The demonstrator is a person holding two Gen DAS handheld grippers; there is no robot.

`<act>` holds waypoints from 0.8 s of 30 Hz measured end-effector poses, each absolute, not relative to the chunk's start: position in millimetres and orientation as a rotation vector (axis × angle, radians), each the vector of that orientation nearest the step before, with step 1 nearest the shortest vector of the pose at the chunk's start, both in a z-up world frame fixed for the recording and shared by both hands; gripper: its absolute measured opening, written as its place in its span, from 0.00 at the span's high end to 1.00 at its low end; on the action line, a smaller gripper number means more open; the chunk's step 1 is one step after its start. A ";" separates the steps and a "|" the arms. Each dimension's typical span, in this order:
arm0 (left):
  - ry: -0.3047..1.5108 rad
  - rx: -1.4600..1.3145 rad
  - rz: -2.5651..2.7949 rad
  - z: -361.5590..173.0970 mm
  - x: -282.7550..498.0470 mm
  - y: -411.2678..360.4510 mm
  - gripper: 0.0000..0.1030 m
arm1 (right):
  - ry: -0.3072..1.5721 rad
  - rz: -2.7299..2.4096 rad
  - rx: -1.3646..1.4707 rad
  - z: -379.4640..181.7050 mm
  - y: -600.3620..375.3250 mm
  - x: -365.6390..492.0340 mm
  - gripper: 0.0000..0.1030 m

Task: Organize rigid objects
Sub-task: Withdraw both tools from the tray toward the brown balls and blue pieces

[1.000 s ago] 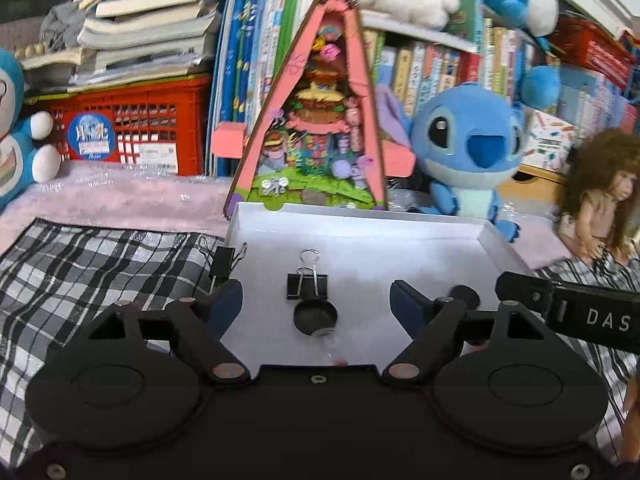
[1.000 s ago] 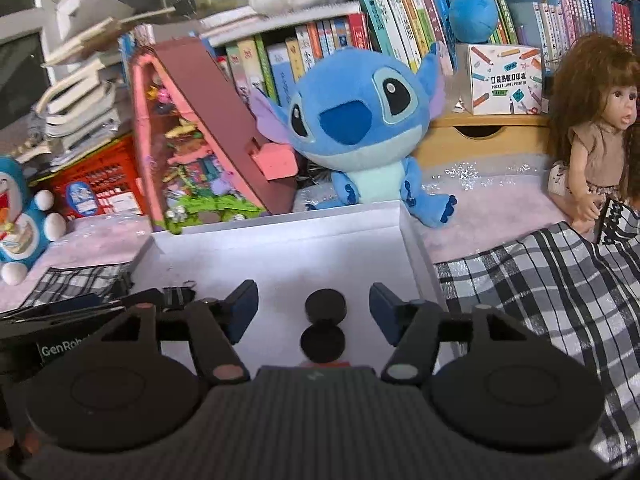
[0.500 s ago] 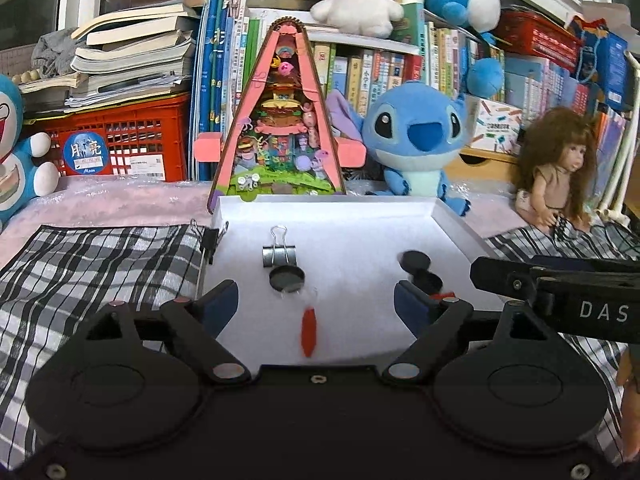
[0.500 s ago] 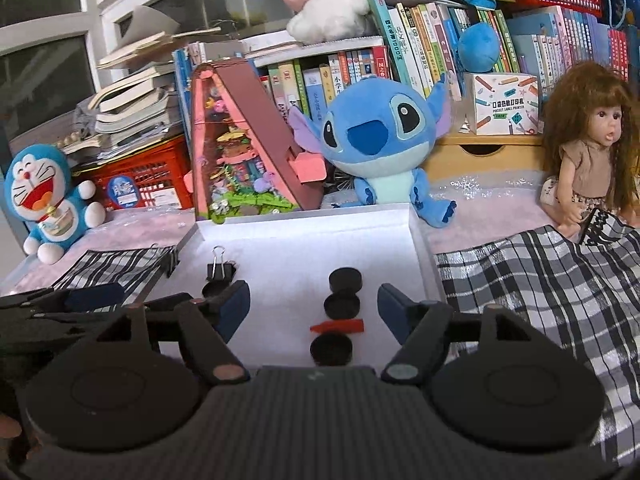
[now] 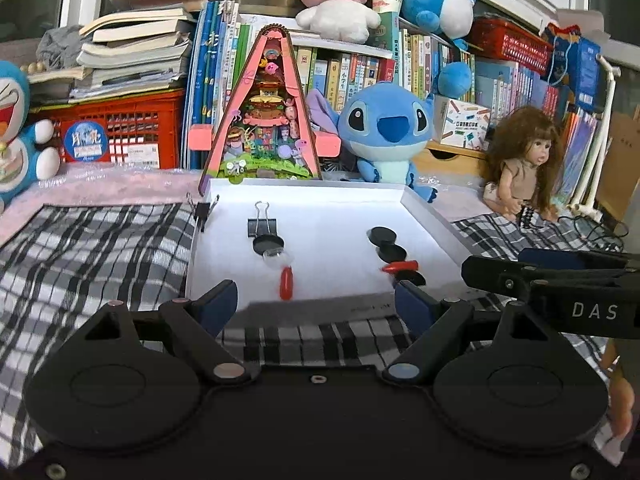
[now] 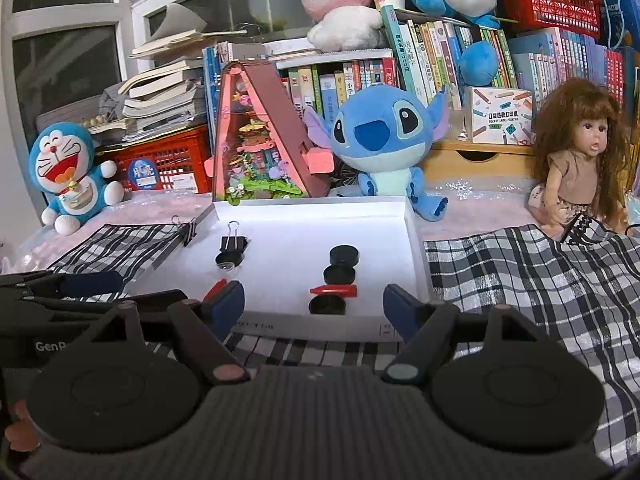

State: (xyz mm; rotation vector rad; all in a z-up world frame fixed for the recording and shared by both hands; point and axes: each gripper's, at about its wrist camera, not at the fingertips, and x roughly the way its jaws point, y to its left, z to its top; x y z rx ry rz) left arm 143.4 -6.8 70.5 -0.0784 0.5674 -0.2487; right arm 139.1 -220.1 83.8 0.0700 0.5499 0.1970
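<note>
From the left wrist view, the letters "DAS" are read in white on the black body of the right gripper, which reaches in from the right edge. A round blue sticker is seen on the red crate; its writing cannot be made out. The left gripper is held pointing down toward the near edge of the white tray, its jaws spread wide with nothing between them. Inside the tray, a black binder clip is placed toward the left, with a black disc just in front of it and a red piece nearer the camera.

From the right wrist view, "GenR" is read on the left gripper at the left edge, and "POCKET LABEL PRINTER" on the small white box beside the blue plush. The right gripper is tilted down above the checked cloth, its jaws empty and opening. Three black discs and a red piece are lined up in the tray's right half.
</note>
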 end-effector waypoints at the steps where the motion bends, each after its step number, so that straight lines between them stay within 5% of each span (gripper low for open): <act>1: 0.569 -0.084 -0.248 70.0 140.6 -5.8 0.18 | 0.546 0.199 0.069 83.8 -220.1 136.4 0.17; 24: 0.549 -0.054 -0.245 47.4 62.4 -0.3 0.16 | 0.540 0.257 -0.011 57.3 -210.2 78.1 0.16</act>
